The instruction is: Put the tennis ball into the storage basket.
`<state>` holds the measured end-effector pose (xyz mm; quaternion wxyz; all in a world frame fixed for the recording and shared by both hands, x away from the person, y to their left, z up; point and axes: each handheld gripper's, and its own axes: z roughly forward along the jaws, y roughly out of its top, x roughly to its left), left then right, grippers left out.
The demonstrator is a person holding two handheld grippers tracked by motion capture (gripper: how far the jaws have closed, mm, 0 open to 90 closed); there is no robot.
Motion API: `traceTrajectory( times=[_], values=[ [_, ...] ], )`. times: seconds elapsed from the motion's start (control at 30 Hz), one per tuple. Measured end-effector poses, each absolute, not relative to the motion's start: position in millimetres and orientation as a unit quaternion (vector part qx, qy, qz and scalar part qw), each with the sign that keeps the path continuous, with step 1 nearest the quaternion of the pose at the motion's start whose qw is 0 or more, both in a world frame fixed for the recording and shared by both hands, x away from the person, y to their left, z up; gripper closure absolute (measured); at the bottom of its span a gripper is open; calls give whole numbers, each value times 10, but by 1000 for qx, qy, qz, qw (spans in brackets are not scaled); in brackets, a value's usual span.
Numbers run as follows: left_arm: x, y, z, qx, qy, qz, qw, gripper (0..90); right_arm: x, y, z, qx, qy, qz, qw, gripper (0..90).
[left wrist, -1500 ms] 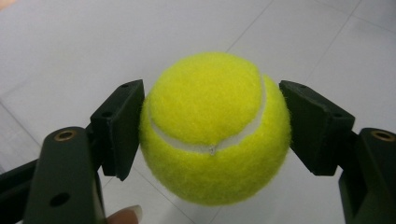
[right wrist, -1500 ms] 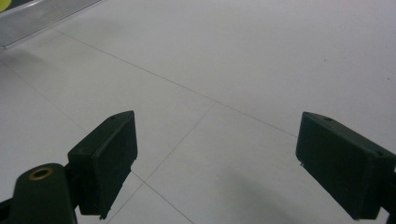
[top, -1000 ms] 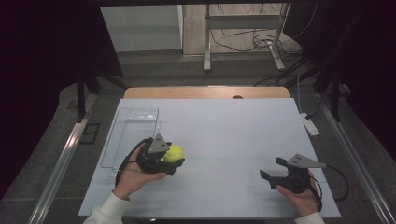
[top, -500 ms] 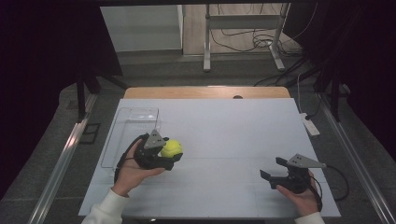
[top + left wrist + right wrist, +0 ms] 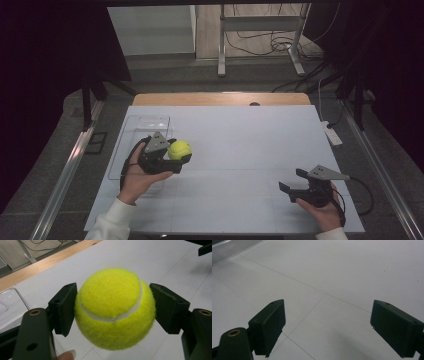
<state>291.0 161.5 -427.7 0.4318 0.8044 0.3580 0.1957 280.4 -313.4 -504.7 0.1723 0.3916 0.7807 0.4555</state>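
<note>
On the white table top, thin seam lines cross the sheet and a bare wood strip runs along the far edge; beyond it grey floor, a metal stand, loose cables and dark curtains on both sides. Clear plastic tray sits at table left, just behind my left hand; a white power strip lies at the right edge. My left gripper is clamped on the yellow tennis ball, held up off the table beside the tray's near right corner. My right gripper rests low at table right, well apart from the ball, jaws spread wide with nothing between. Left gripper view has the ball close up, both pads pressed to its sides, white seam facing the camera, tray corner at left, my fingertip at the bottom edge. Right gripper view gives bare table between the open jaws and a metal rail at top left.
</note>
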Motion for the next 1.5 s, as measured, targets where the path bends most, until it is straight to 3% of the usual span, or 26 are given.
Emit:
traceTrajectory(
  times=[1.5],
  values=[
    [3033,1905,-4254,752,395,220,480,266,2812,-3115,-5061,392,782,452,173,135]
  ],
)
